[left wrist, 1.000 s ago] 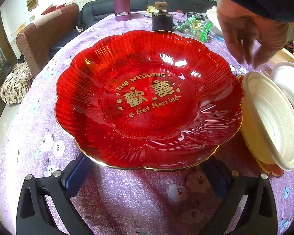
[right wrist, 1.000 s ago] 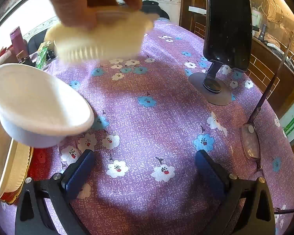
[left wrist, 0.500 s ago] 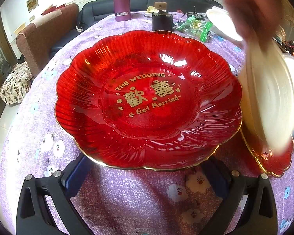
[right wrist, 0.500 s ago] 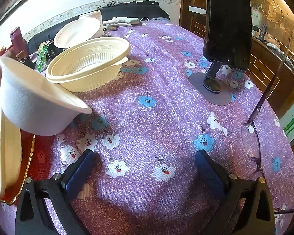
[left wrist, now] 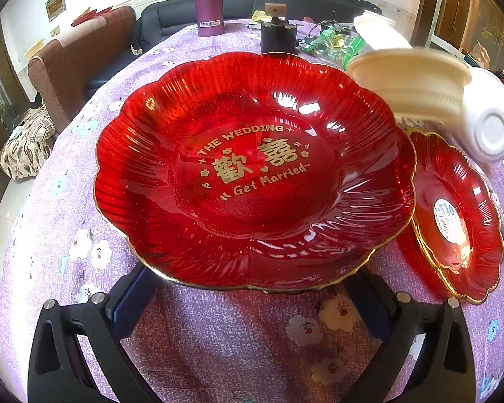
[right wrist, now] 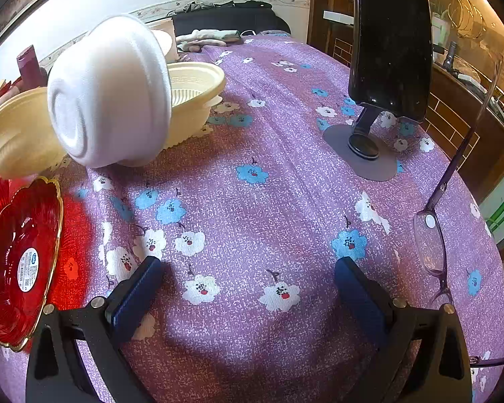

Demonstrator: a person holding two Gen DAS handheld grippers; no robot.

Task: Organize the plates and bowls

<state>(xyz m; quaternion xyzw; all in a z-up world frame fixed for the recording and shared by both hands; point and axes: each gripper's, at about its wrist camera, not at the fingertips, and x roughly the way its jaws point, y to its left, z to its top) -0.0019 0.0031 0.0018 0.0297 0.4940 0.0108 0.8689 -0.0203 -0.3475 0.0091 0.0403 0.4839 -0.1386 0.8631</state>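
Left gripper [left wrist: 252, 297] is sitting low over the purple flowered tablecloth [left wrist: 225, 336], jaws wide apart with nothing between them, and the near rim of the big red plate [left wrist: 252, 174] pokes in right over the gap between the fingers. That plate has a gold edge and gold "THE WEDDING / Get Married" lettering in the middle. Just to its right is a smaller red plate [left wrist: 453, 218] with a white sticker inside, and its left edge looks tucked under the big one's rim.

Right gripper [right wrist: 248, 288] is same deal, jaws spread, nothing held, just bare tablecloth [right wrist: 268, 201] in front of it. Small red plate [right wrist: 20, 262] shows at the far left there. A pair of glasses [right wrist: 430, 241] lies off to the right.

Further back, a white bowl [right wrist: 111, 94] is tipped on its side, base facing the camera, and beside it a cream bowl [right wrist: 13, 134] that's blurred, can't tell if it's resting on anything. Behind those another cream bowl [right wrist: 195, 90] sits upright on the cloth.

Past that there's a black phone on a stand [right wrist: 389, 43], and in the left view a purple bottle [left wrist: 207, 0] and a dark jar [left wrist: 278, 32] at the far edge of the table
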